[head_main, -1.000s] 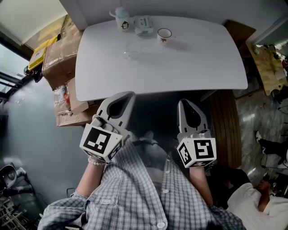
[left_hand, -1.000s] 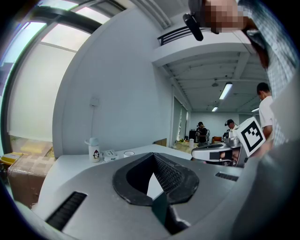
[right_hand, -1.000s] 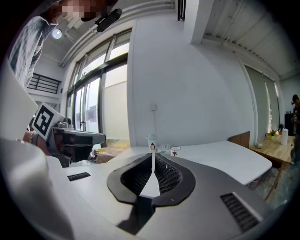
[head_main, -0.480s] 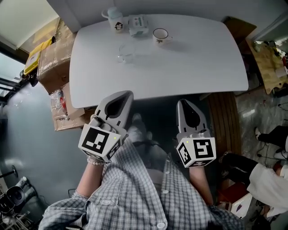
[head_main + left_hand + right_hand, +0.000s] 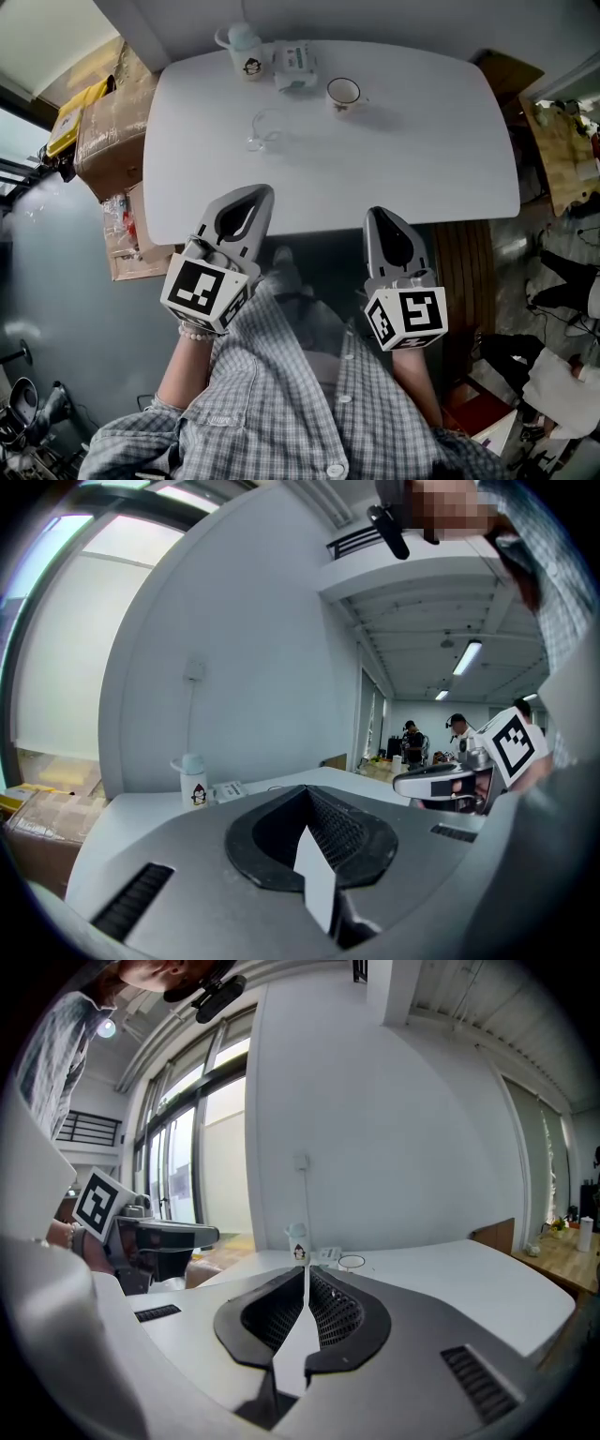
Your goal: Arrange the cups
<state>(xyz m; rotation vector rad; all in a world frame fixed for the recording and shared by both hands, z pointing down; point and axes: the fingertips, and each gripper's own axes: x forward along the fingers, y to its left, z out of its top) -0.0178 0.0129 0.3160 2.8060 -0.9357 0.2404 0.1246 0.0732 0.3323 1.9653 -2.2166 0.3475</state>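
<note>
White table (image 5: 422, 141) fills the upper part of your head view, with cardboard boxes (image 5: 103, 122) stacked on the floor off its left end and a pale wall along its far side. Everything you are to arrange sits toward that far edge, left of centre. The lidded penguin cup (image 5: 246, 52) stands at the far left. A small packet (image 5: 293, 66) lies just beside it to the right, and the white cup (image 5: 344, 92) stands a little further right, apart from the packet. The clear glass (image 5: 265, 129) stands by itself, closer to you than that row and well apart from it. All three vessels look upright, so none has a long axis for you to line up with. Your left gripper (image 5: 251, 194) hovers over the table's near edge and points almost straight at the glass, which is the nearest of the cups. The penguin cup lies on much the same line beyond it. Your right gripper (image 5: 382, 216) sits just short of the near edge, and the white cup lies ahead and slightly to its left. On that layout, the left hand looks better placed for the glass and the right for the white cup. Both grippers have their jaws pressed together, hold nothing and touch nothing. You would have to spread the jaws before closing on any cup.
</note>
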